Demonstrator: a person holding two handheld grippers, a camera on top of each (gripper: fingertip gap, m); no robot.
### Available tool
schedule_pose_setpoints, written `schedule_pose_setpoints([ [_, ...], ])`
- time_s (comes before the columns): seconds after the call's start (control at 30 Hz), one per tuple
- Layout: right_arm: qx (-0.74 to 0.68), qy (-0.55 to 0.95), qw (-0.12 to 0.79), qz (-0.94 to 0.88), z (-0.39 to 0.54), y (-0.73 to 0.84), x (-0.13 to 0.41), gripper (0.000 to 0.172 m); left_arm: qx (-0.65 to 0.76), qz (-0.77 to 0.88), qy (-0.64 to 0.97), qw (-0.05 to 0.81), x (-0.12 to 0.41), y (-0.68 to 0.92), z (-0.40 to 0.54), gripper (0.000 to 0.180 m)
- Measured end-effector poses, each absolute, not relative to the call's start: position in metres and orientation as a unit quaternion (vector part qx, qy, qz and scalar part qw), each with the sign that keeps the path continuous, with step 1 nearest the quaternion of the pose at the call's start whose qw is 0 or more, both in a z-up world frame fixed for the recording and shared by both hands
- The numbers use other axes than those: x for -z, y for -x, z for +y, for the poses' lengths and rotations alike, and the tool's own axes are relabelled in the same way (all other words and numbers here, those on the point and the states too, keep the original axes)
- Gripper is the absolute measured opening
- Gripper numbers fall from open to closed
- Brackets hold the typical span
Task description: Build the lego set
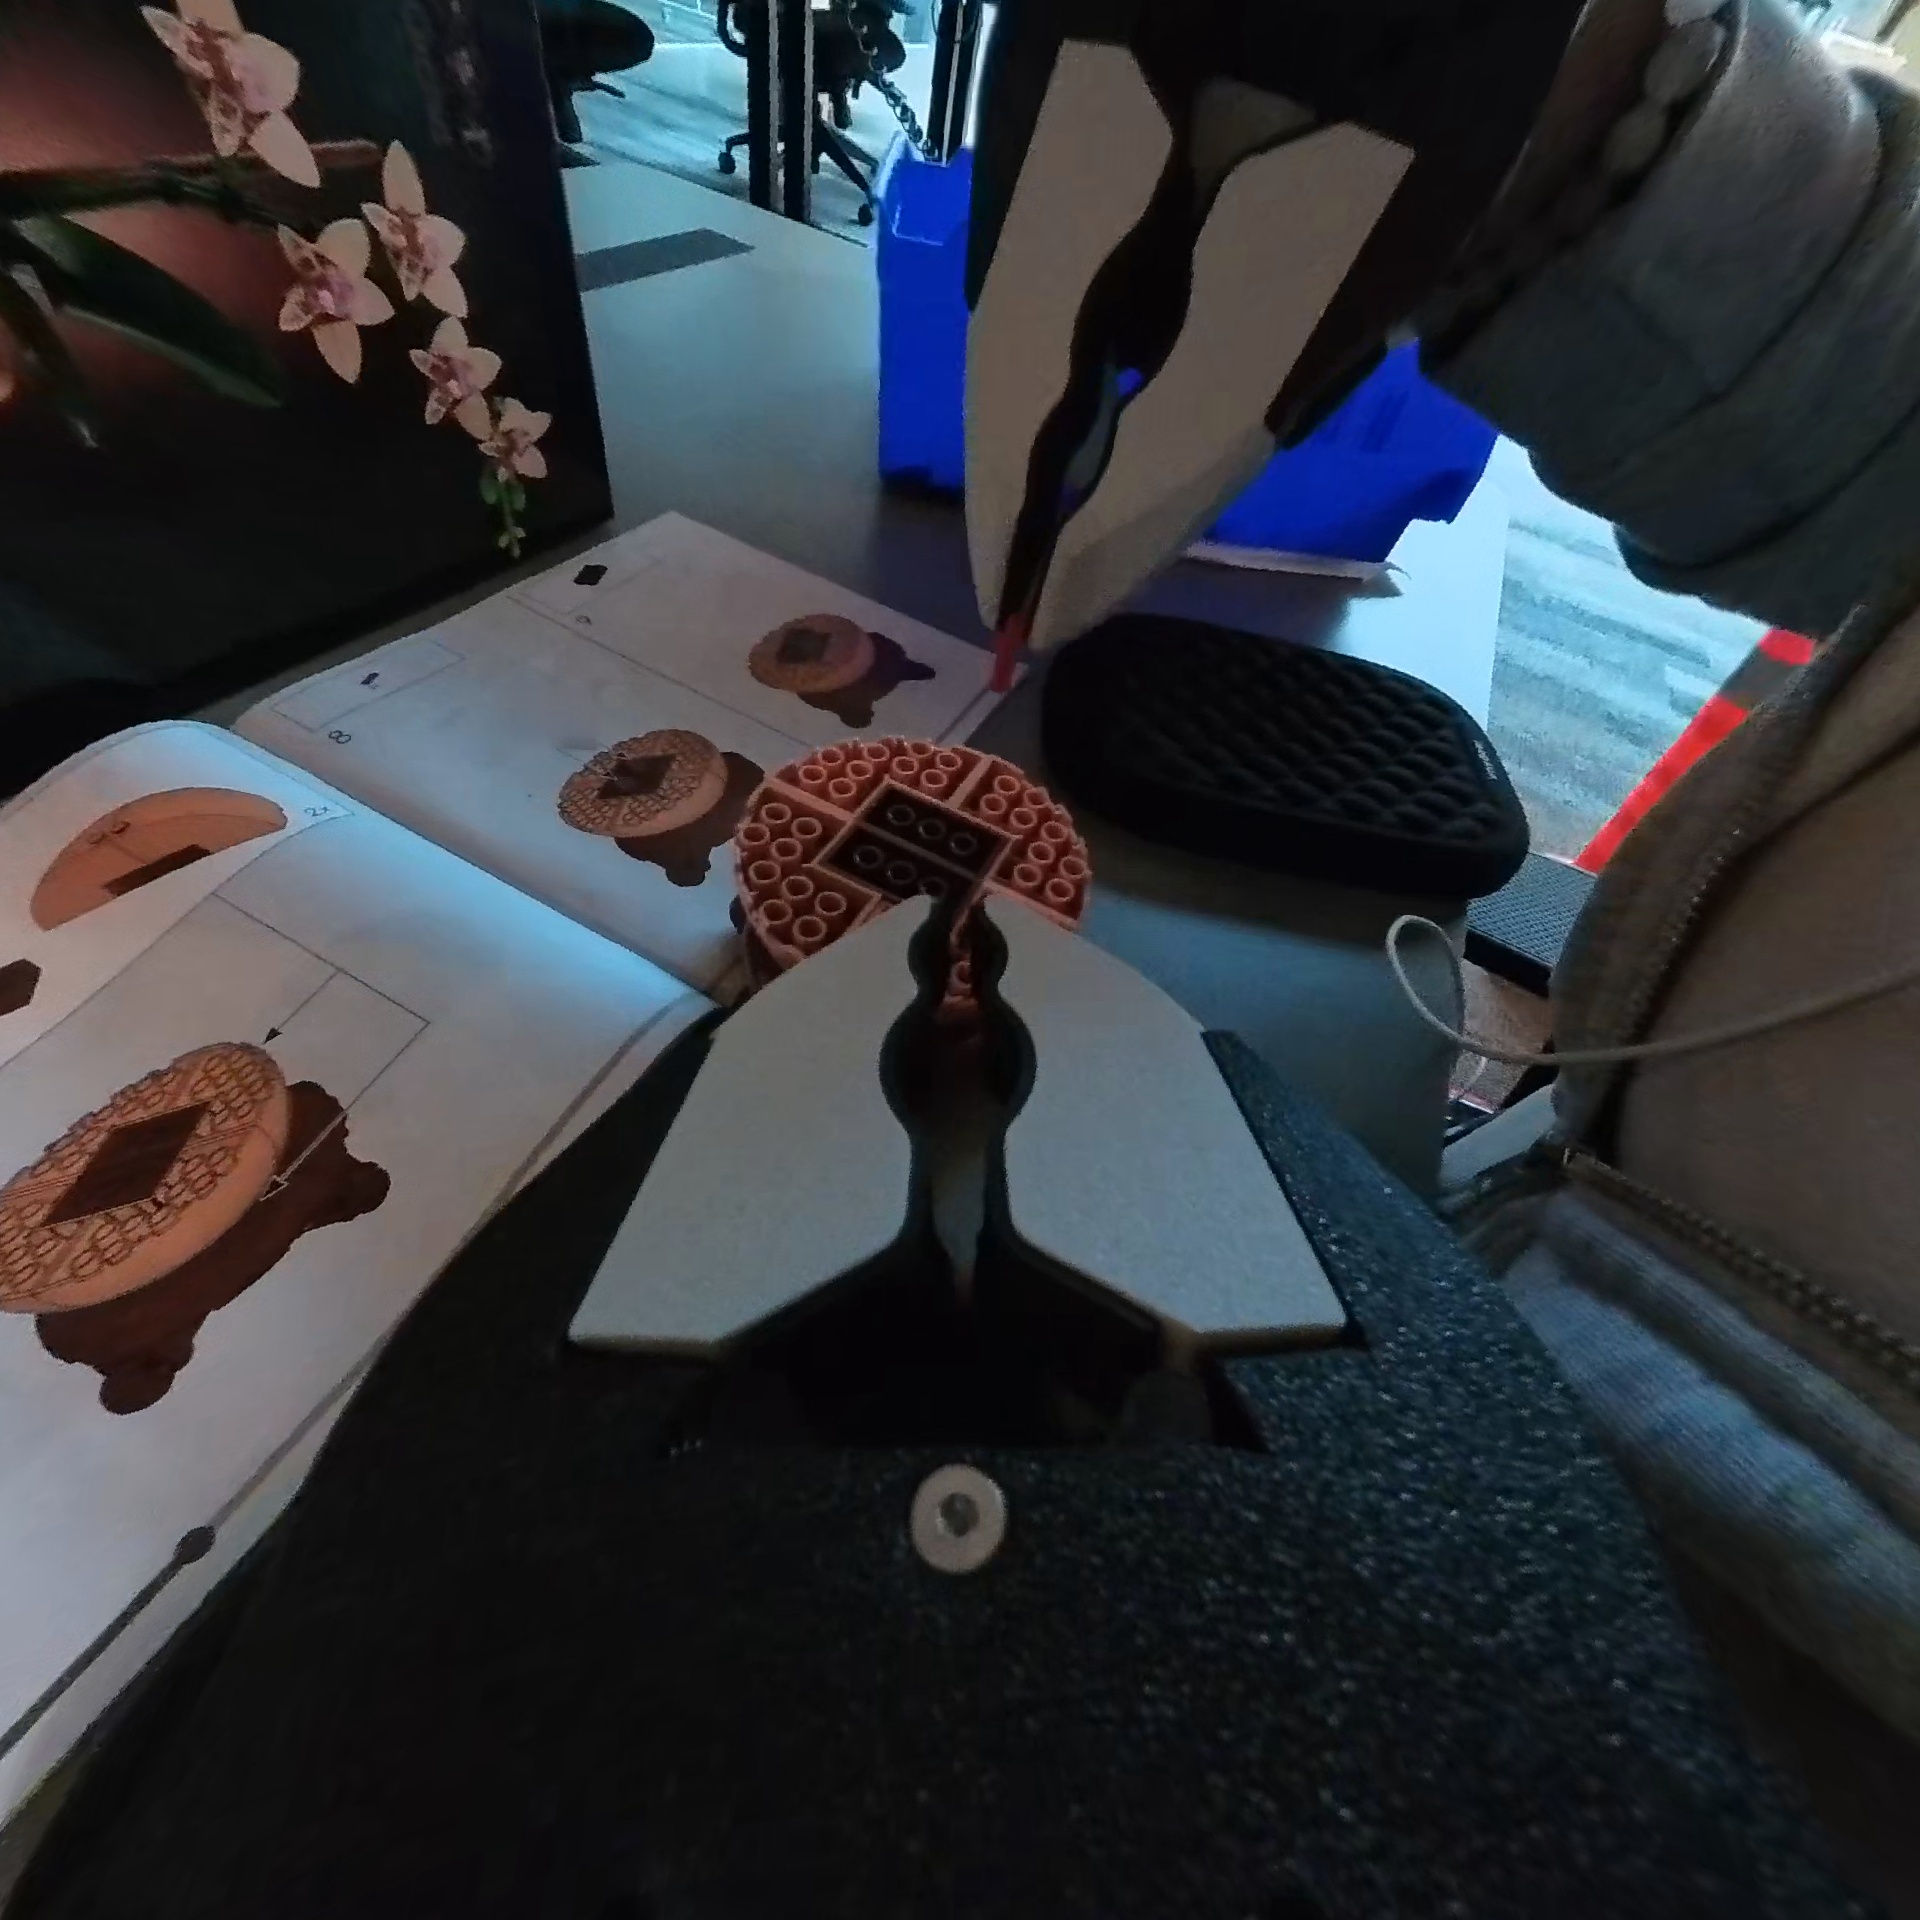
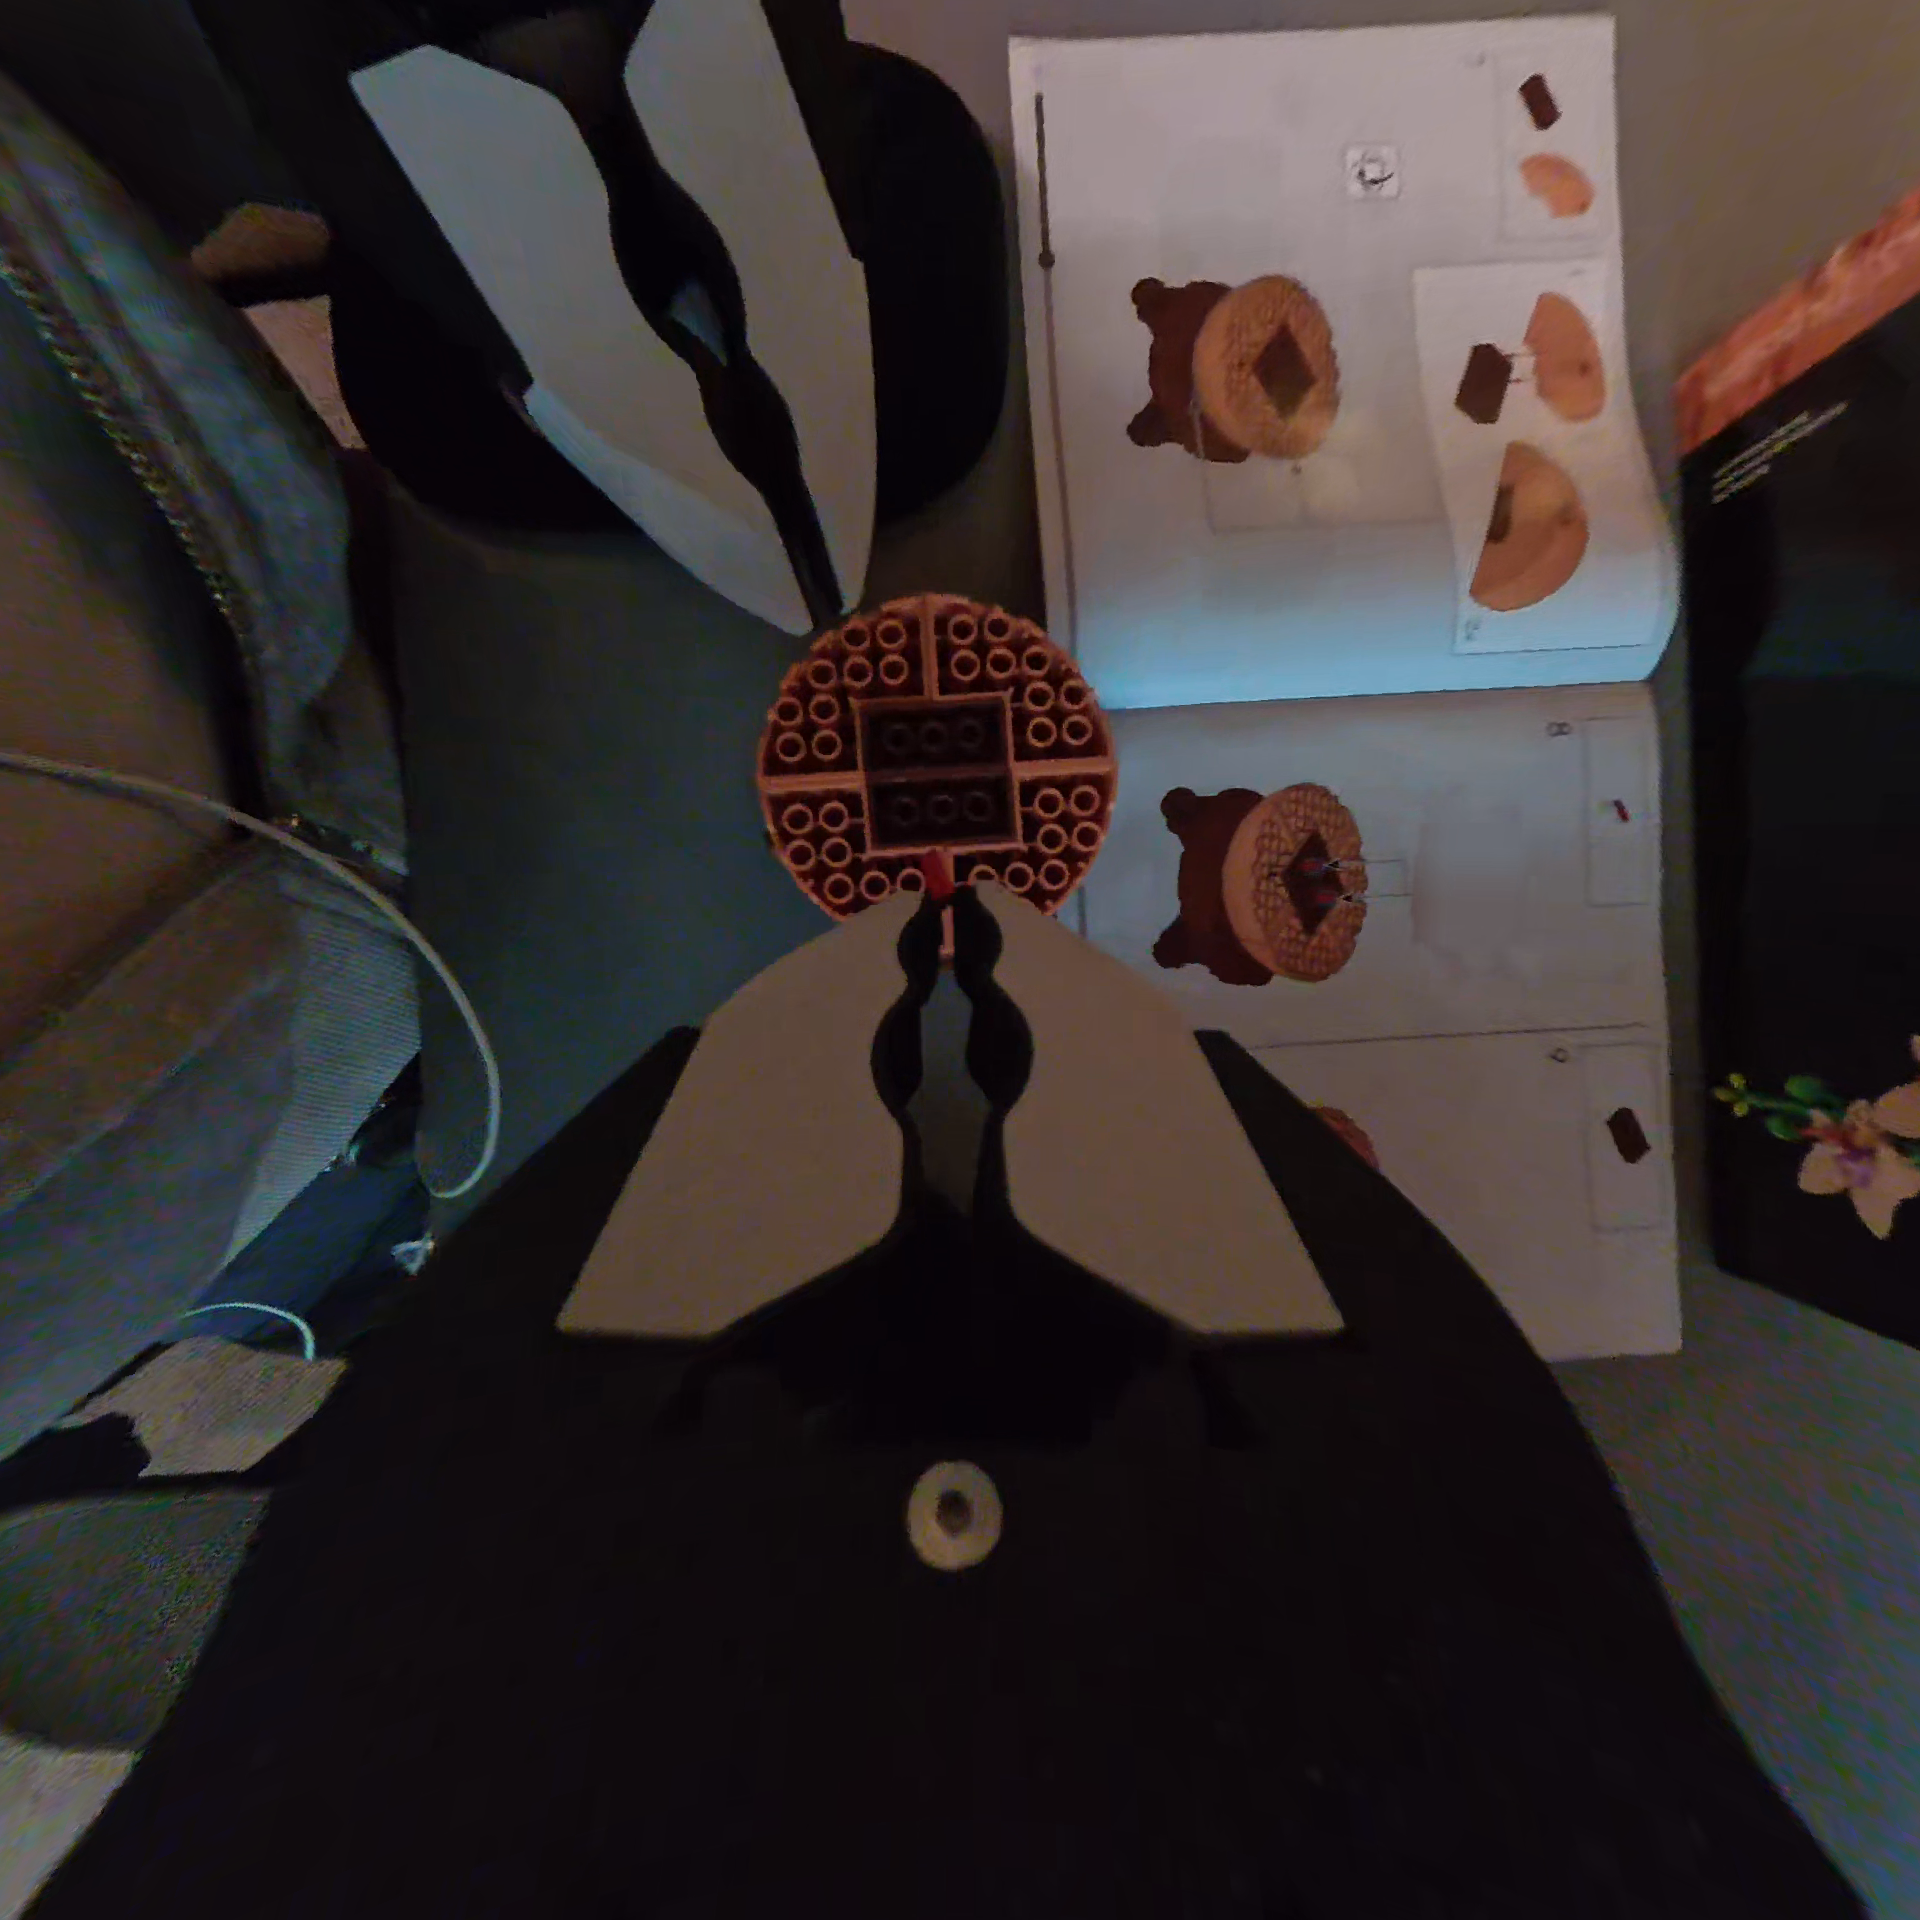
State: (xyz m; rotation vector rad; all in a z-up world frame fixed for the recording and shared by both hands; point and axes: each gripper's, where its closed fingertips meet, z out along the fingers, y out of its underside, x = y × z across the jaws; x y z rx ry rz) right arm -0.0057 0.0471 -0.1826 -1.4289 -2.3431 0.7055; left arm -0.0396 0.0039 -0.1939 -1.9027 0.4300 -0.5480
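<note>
Grey tabletop (image 2: 582, 727) is seen beneath everything, with office chairs and a blue bin (image 1: 925, 343) visible in the background. An open instruction booklet (image 1: 436, 852) is laid flat on the table, with a dark box (image 1: 312, 343) printed with pale orchids stood behind it, and a black quilted pad (image 1: 1278, 758) is placed just beside the booklet's far corner.

A round brick assembly (image 2: 935, 748) is positioned next to the booklet, its underside turned up: pinkish tubed quarters are arranged around two dark brown bricks in the middle. The left gripper (image 1: 961, 909) is pressed together at its tips on the near rim of that disc (image 1: 914, 831), a thin wall of the assembly being pinched between the fingers.

The right gripper (image 2: 940, 899) is held above the disc, its tips closed on a small red pin (image 2: 937, 868) that protrudes past them. From the left wrist view the same pin (image 1: 1005, 660) is seen hanging point-down from those closed tips, over the booklet's edge and apart from the disc. A grey sleeve (image 1: 1714, 312) is seen behind that gripper
</note>
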Motion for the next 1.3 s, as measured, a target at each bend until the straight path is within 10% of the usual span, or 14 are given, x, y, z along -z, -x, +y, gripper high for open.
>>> schedule_pose_setpoints([
  [1.3,-0.023,0.529,0.067,-0.845,0.041,0.021,0.209,0.002,0.321,0.140,0.792,0.501,0.201,0.044,0.003,0.026],
])
